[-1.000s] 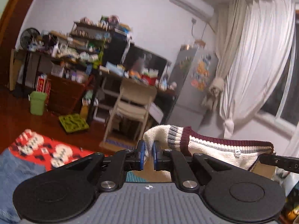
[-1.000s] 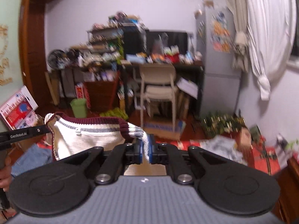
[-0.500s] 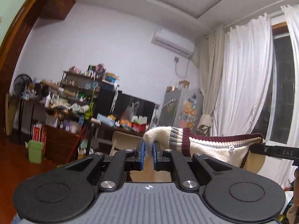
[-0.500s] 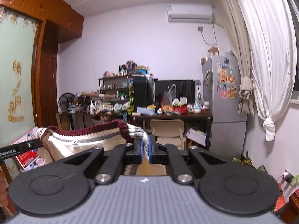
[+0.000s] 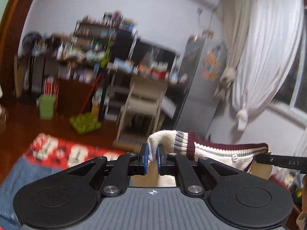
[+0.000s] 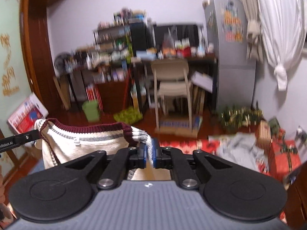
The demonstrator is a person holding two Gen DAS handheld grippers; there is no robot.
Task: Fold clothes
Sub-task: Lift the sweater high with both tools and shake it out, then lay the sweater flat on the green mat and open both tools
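Cream knit sweater [image 5: 216,153] hangs between my claws: left claw [image 5: 151,158] pinches one shoulder, right claw [image 6: 149,153] the other. I should keep both level and lower it toward six o'clock flat.

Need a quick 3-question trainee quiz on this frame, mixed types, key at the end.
1. True or false: the left tool is closed on the cream sweater.
2. Which part of the sweater runs between the two tools? A) the bottom hem B) the maroon-trimmed neckline C) a cuff
3. Fill in: in the right wrist view, behind the right tool, the red patterned cover carries a crumpled ____ garment.

Key: 1 true; 2 B; 3 grey
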